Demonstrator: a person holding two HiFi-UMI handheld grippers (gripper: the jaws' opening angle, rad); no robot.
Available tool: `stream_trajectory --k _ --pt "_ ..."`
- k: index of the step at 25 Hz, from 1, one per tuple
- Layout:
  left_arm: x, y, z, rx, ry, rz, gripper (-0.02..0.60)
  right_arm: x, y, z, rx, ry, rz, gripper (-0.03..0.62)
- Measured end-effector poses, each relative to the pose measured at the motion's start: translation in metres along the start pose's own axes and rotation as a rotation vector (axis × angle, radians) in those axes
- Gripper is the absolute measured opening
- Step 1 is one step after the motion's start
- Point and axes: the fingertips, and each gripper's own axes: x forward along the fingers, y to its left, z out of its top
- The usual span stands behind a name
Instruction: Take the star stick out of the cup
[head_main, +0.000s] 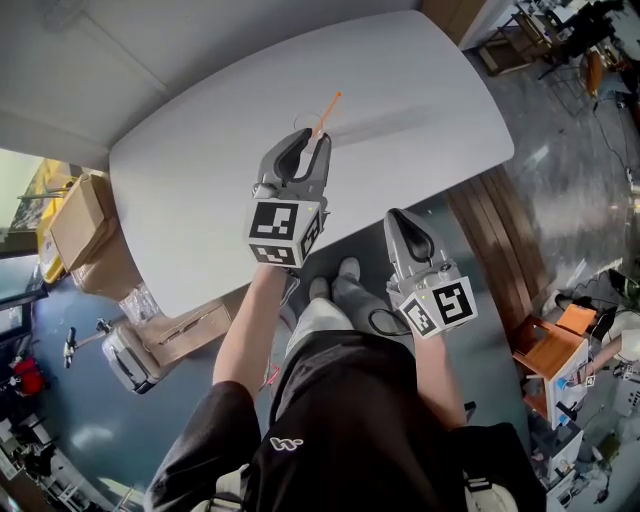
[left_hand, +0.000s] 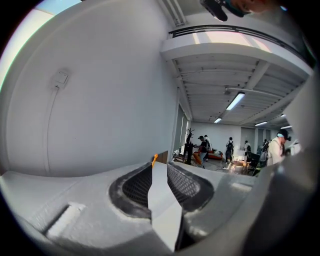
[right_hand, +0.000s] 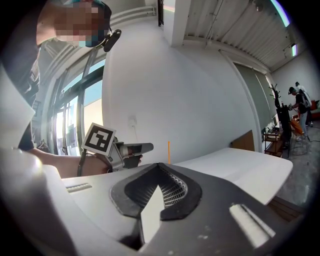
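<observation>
A thin orange star stick (head_main: 329, 107) leans up out of a faint clear cup (head_main: 318, 124) on the white table (head_main: 400, 90). My left gripper (head_main: 303, 138) is just short of the cup and points at it. Its jaws stand a narrow gap apart with nothing between them. In the left gripper view only the stick's orange tip (left_hand: 154, 159) shows, past the left jaw's end. In the right gripper view the stick (right_hand: 168, 152) stands upright just beyond the left gripper (right_hand: 150, 147). My right gripper (head_main: 398, 217) hangs off the table's near edge, shut and empty.
Cardboard boxes (head_main: 85, 225) lie on the floor left of the table. A wooden panel (head_main: 505, 235) runs along the table's right side, with an orange box (head_main: 548, 345) beyond. The person's shoes (head_main: 335, 285) are below the table edge. Several people (left_hand: 227, 148) stand far off.
</observation>
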Motion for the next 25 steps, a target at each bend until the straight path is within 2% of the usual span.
stream_trajectory --k 5,21,25 --pt "0.021 0.001 0.003 0.002 0.0 0.019 0.103 0.002 -0.009 -0.003 0.003 0.015 -0.005 0.006" --pt "0.072 0.013 -0.034 0.184 0.139 0.061 0.103 -0.003 -0.035 -0.01 0.027 0.045 -0.034 0.006" --pt "0.078 0.021 -0.039 0.205 0.152 0.077 0.103 0.0 -0.039 -0.012 0.023 0.053 -0.039 0.006"
